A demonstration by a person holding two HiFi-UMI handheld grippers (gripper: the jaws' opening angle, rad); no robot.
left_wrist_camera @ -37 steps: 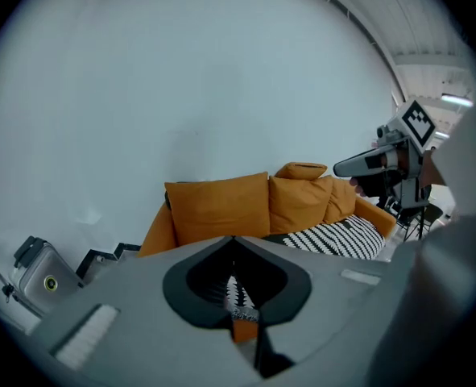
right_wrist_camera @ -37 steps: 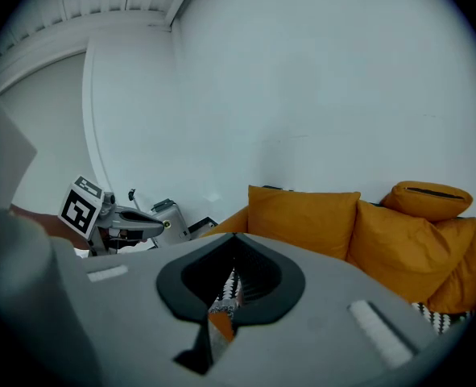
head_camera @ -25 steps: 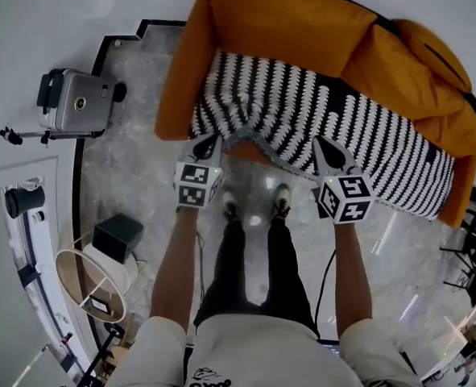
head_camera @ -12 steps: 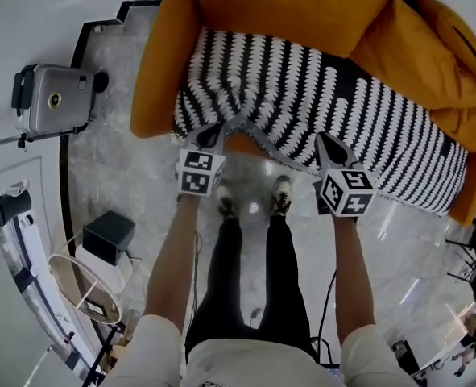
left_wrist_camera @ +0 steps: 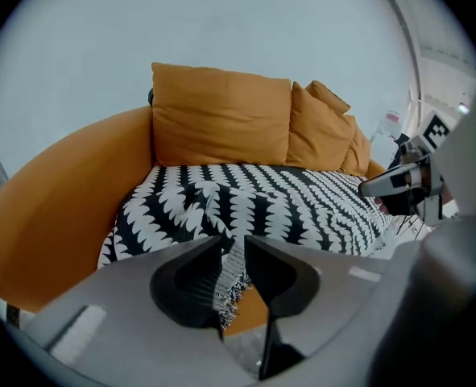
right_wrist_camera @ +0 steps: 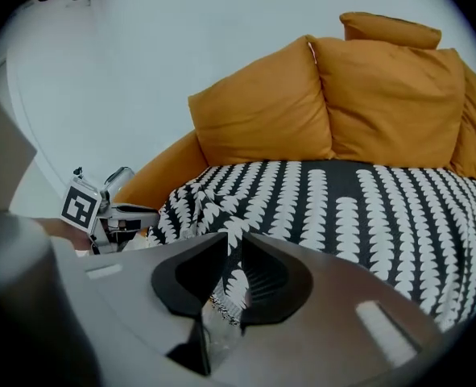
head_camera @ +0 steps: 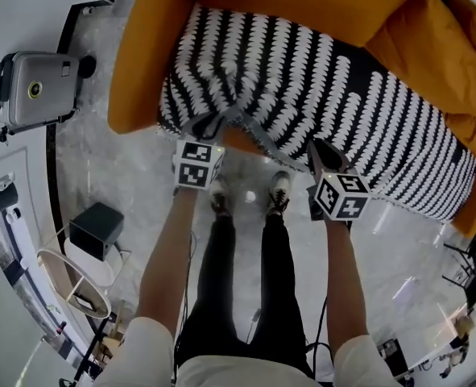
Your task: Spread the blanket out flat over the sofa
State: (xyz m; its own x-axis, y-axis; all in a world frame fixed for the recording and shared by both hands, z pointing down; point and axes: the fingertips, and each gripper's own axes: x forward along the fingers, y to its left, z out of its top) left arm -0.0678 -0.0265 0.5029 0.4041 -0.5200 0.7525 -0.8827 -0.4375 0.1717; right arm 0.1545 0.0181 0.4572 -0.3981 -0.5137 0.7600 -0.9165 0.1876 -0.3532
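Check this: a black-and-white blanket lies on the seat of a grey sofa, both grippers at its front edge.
Wrong on the colour: the sofa is orange, not grey, as the head view shows. The black-and-white blanket does lie on its seat, with the left gripper and right gripper at its front edge, jaws just opening with the edge between them.

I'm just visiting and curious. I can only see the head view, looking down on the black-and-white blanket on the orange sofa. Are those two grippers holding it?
Observer: The left gripper view shows that the left gripper has just been opening. The blanket's fringed edge hangs loose between its jaws.
Operator: And the other one?
Observer: The right gripper has just been opening too, with that same fringed edge between its jaws.
Operator: What's at the back of the seat?
Observer: Big orange cushions stand side by side along the sofa's backrest.
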